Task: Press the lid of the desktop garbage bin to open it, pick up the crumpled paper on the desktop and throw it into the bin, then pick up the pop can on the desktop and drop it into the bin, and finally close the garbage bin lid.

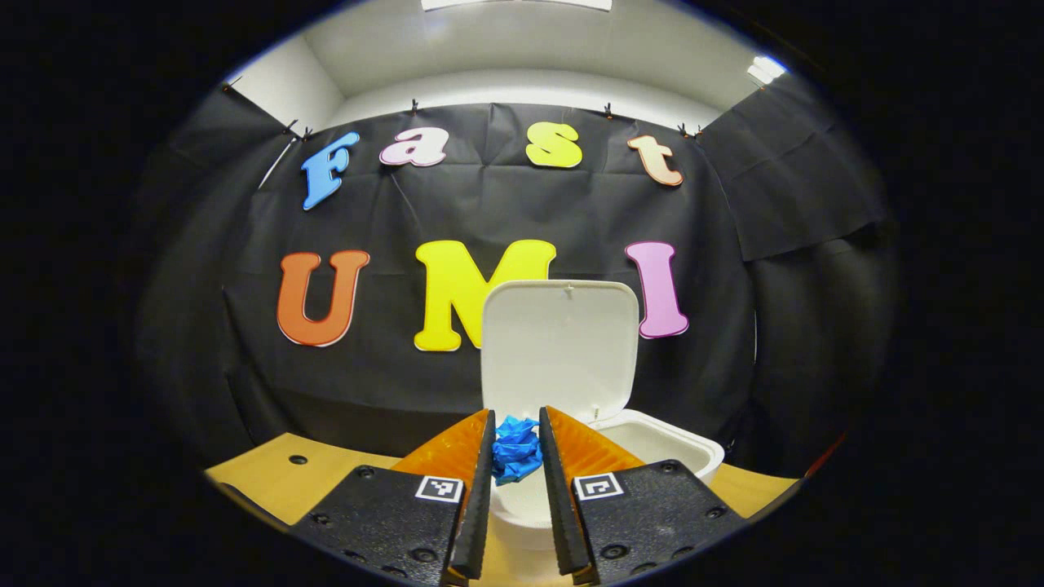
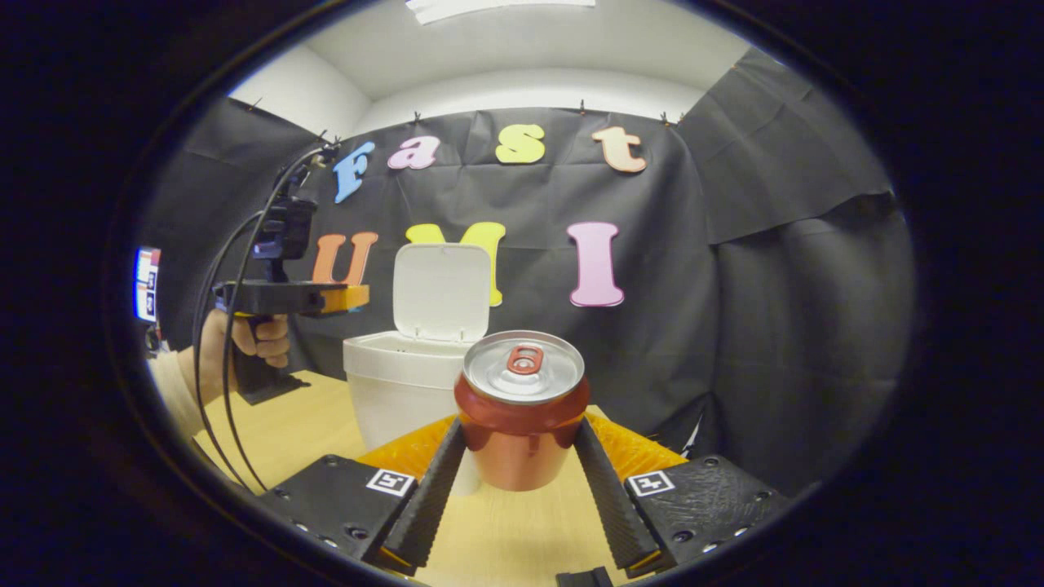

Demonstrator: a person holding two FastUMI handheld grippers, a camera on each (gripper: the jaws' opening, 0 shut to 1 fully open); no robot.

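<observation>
In the left gripper view, my left gripper point(image 1: 517, 414) is shut on a blue crumpled paper point(image 1: 516, 452), held just before the white desktop bin point(image 1: 669, 444). The bin's lid point(image 1: 559, 350) stands upright and open behind it. In the right gripper view, a red pop can point(image 2: 522, 408) with a silver top sits upright between my right gripper's point(image 2: 520, 424) fingers, which both press on its sides. Behind the can stands the open bin point(image 2: 391, 383). The left gripper point(image 2: 351, 297), held by a hand point(image 2: 253, 338), hovers level with the lid, left of the bin.
The bin stands on a light wooden table point(image 2: 285, 424) with small holes in it point(image 1: 298, 460). Black cloth walls close off the back and right side. Cables point(image 2: 216, 326) hang from the left gripper's handle.
</observation>
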